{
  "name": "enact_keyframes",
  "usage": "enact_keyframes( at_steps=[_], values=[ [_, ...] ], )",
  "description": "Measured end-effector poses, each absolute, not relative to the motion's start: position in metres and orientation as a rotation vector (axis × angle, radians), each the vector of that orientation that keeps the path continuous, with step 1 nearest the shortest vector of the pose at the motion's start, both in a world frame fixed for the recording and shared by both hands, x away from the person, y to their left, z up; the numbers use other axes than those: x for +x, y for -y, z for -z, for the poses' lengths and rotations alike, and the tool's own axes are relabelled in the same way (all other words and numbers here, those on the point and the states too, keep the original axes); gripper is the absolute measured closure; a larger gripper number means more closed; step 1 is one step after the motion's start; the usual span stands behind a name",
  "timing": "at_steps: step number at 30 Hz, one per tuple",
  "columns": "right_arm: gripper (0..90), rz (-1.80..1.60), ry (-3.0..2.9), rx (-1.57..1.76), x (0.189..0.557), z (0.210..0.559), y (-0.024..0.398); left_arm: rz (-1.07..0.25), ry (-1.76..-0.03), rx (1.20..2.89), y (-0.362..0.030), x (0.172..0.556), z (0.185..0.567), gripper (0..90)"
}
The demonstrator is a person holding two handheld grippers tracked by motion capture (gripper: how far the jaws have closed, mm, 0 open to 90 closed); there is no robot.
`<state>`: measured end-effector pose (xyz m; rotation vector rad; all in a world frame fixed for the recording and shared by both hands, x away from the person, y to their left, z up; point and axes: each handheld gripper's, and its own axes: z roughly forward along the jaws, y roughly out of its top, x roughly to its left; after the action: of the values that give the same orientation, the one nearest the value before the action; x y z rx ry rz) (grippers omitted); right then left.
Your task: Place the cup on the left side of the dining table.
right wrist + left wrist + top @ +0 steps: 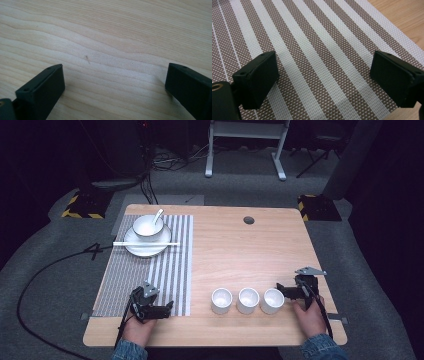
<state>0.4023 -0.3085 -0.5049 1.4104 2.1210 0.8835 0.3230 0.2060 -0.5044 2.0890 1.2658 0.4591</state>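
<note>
**Three cups in a row, and the right tool sits beside the end one**

Three white cups stand upright in a line along the near edge of the counter (280, 245): the left cup (221, 300), the middle cup (248, 300) and the right cup (272, 301). The row runs left to right across the person's front. The right tool (281, 289) lies just beside the right cup, on its right, pointing leftward at it, so that cup is the likeliest first pick. In the right gripper view its jaws stand wide apart over bare wood, grasping nothing.

The left tool (169, 307) rests on the near right corner of the striped mat (170, 270), pointing right toward the left cup, with a gap of mat and bare wood between. Its jaws are also spread, holding nothing.

At the mat's far end, well apart from both tools, a bowl (147, 227) with a spoon (158, 215) sits on a plate (145, 249), chopsticks (145, 243) laid across the plate.
</note>
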Motion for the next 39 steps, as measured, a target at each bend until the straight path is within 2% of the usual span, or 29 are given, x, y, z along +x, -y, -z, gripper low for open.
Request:
enact_keyframes(
  at_steps=[18,19,20,21,32,39],
  values=[
    [2.5,-0.884,-2.121,1.410,0.402,0.505,0.309,-0.457,-1.256,2.092,-0.206,0.325,0.504,8.4],
    [2.5,-0.884,-2.121,1.410,0.402,0.505,0.309,-0.460,-1.257,2.083,-0.205,0.325,0.504,10.5],
    [2.5,-0.883,-2.121,1.410,0.402,0.505,0.309,-0.455,-1.252,2.069,-0.206,0.324,0.503,16.3],
    [2.5,-0.883,-2.121,1.410,0.402,0.505,0.309,-0.431,-1.248,2.055,-0.206,0.324,0.503,16.3],
    [2.5,-0.884,-2.121,1.411,0.402,0.505,0.309,-0.429,-1.131,1.962,-0.201,0.315,0.461,16.1],
    [2.5,-0.884,-2.120,1.412,0.402,0.505,0.308,-0.414,-1.079,1.924,-0.196,0.312,0.448,16.0]
  ],
)
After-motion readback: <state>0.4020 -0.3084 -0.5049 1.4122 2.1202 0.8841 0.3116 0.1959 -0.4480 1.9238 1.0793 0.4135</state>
